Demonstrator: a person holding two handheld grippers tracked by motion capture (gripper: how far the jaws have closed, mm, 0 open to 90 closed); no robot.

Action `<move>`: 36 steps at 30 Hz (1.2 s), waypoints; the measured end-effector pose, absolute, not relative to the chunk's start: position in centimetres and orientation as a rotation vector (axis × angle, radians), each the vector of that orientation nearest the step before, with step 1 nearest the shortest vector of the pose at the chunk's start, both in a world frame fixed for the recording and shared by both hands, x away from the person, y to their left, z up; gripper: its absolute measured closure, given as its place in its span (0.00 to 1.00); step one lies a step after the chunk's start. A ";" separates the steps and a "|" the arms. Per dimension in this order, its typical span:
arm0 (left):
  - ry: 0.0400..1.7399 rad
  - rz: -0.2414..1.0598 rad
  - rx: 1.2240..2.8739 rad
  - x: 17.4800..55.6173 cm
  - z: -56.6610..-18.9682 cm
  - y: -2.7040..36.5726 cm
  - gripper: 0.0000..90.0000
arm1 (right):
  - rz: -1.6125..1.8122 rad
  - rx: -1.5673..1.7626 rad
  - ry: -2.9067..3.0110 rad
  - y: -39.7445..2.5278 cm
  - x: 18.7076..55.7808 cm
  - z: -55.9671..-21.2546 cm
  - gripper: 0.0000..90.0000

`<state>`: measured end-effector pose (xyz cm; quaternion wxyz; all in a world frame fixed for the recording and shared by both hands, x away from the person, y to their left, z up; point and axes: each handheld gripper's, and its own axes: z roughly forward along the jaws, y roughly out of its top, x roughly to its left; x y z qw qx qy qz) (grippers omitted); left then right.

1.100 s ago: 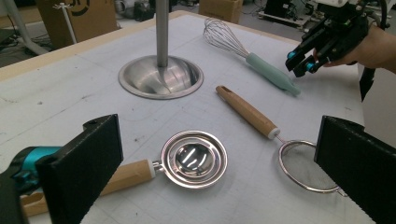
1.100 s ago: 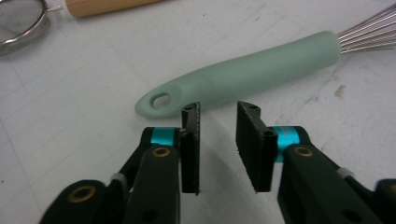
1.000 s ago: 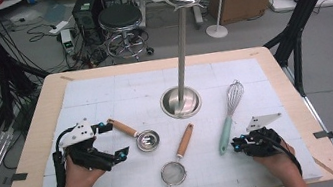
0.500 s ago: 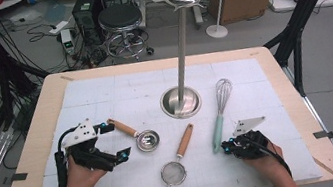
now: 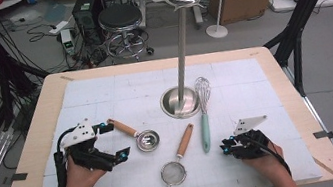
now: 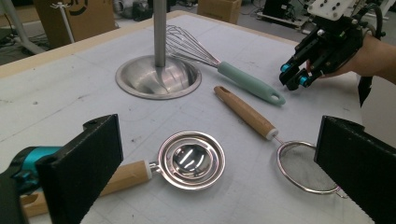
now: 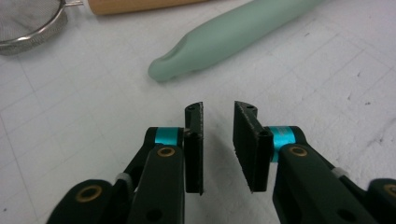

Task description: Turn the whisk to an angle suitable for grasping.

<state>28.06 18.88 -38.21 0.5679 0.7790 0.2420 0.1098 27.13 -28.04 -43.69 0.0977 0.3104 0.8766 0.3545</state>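
Two grippers: both low over the near part of the white mat, each in one of the person's hands.
Right gripper [image 5: 226,148]: near right; its jaws stand a narrow gap apart with nothing between them, and they point left at the end of the whisk's handle, close to it but not touching.
Left gripper [image 5: 114,141]: near left; its jaws spread wide and empty, one by the wooden handle of the small steel scoop, the other nearer the person.
Strainer [image 5: 175,171]: nearest of the utensils, at the middle of the mat; its mesh bowl lies toward the person and its wooden handle runs away and to the right.
Small steel scoop [image 5: 146,140]: just right of the left gripper, round bowl facing up, handle running left and away.
Whisk [image 5: 203,113]: lies flat, right of the strainer's handle; its pale green handle points toward the person and its wire head rests against the rim of the stand's base.
Stand [image 5: 182,58]: farther off at the middle of the mat, an upright steel pole rising from a round dished base.
Table [image 5: 270,59]: wooden rim showing around the mat.
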 end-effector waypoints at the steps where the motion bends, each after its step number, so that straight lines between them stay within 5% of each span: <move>1: 0.570 0.259 1.831 28.1 -38.2 18.9 0.02 | 1.055 0.921 2.585 -28.0 27.1 -43.6 0.78; 13: 0.569 0.254 1.823 28.1 -38.3 18.9 0.02 | 1.144 1.021 2.411 -28.3 27.7 -41.7 0.50; 26: 0.572 0.247 1.822 28.3 -38.4 18.9 0.02 | 1.094 1.050 2.394 -25.2 30.7 -40.7 0.41; 36: 0.570 0.247 1.831 28.4 -38.5 18.7 0.02 | 0.961 1.230 2.345 -23.5 33.3 -43.1 0.31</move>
